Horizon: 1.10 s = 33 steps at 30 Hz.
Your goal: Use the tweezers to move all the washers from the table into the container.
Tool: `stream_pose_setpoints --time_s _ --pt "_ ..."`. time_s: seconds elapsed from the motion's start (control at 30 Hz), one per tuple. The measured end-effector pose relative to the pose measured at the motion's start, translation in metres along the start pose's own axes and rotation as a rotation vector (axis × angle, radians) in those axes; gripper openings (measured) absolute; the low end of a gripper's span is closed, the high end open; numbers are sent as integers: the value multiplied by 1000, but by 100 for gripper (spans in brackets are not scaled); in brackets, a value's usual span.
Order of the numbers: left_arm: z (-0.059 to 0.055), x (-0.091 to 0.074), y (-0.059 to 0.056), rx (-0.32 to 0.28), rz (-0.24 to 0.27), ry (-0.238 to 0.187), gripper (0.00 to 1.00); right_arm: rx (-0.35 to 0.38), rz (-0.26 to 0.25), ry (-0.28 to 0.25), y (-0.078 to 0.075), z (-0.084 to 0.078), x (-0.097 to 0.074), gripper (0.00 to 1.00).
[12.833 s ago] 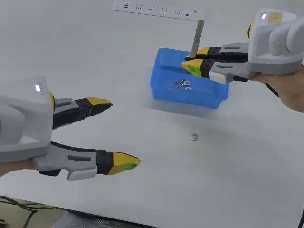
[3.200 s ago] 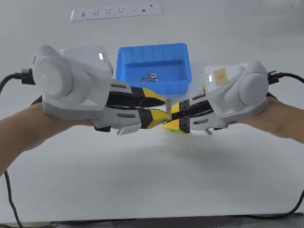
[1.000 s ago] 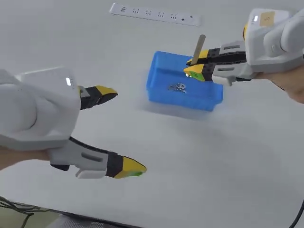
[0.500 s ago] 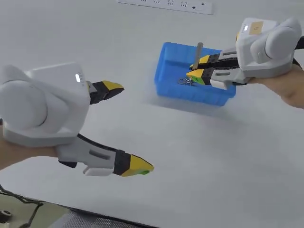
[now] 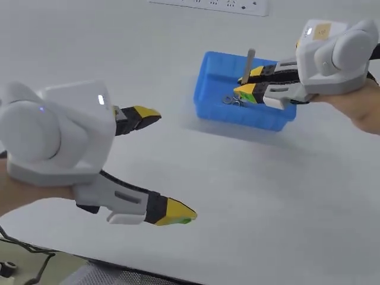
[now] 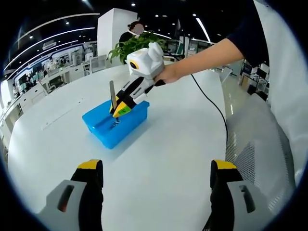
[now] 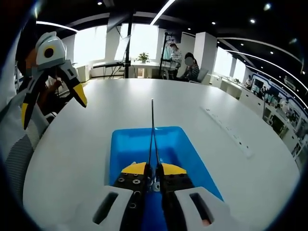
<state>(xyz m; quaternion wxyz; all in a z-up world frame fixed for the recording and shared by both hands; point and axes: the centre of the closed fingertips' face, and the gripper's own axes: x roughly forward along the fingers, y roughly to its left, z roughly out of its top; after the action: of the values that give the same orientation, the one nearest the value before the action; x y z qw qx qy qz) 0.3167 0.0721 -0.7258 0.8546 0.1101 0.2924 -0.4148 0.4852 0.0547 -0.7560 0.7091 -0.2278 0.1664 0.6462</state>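
A blue container (image 5: 209, 83) stands on the white table with several washers (image 5: 231, 100) lying in it. My right gripper (image 5: 244, 84) hovers over the container's right part, shut on the tweezers (image 5: 248, 62), which stick up and away from its tips. In the right gripper view the tweezers (image 7: 152, 130) run forward over the container (image 7: 126, 149) from the shut gripper (image 7: 154, 169). My left gripper (image 5: 167, 164) is held wide open at the near left, well apart from the container, nothing between its fingers. From the left gripper (image 6: 157, 166) I see the container (image 6: 108, 131) and the right gripper (image 6: 120, 109).
A white power strip (image 5: 221, 5) lies at the far edge behind the container. The table's near edge runs along the bottom left, with cables below it. A black cable trails from the right gripper. People stand far off in the background.
A washer that lay on the table earlier is gone. The grippers met in front of the container, then parted; the right gripper went over the container. In the last half second almost nothing moved.
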Motion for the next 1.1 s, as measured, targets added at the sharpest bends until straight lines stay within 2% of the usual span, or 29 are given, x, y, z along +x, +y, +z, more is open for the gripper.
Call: stream_pose_setpoints --time_s 0.37,0.5,0.57,0.8,1.0,1.1 --pt "0 -1 5 -7 14 -1 97 -27 5 -1 4 7 -3 8" --pt "5 0 12 -19 33 -19 96 -34 2 -8 4 13 -7 8" --pt "11 0 17 -27 47 -39 94 -34 -7 -20 2 19 -11 8" --pt "36 5 30 8 54 -81 87 -42 -30 -43 -3 31 -23 8" --pt "75 12 51 54 67 -153 79 -42 -30 -44 3 32 -28 8" --pt "92 16 60 83 69 -172 76 -45 -26 -41 8 31 -28 8"
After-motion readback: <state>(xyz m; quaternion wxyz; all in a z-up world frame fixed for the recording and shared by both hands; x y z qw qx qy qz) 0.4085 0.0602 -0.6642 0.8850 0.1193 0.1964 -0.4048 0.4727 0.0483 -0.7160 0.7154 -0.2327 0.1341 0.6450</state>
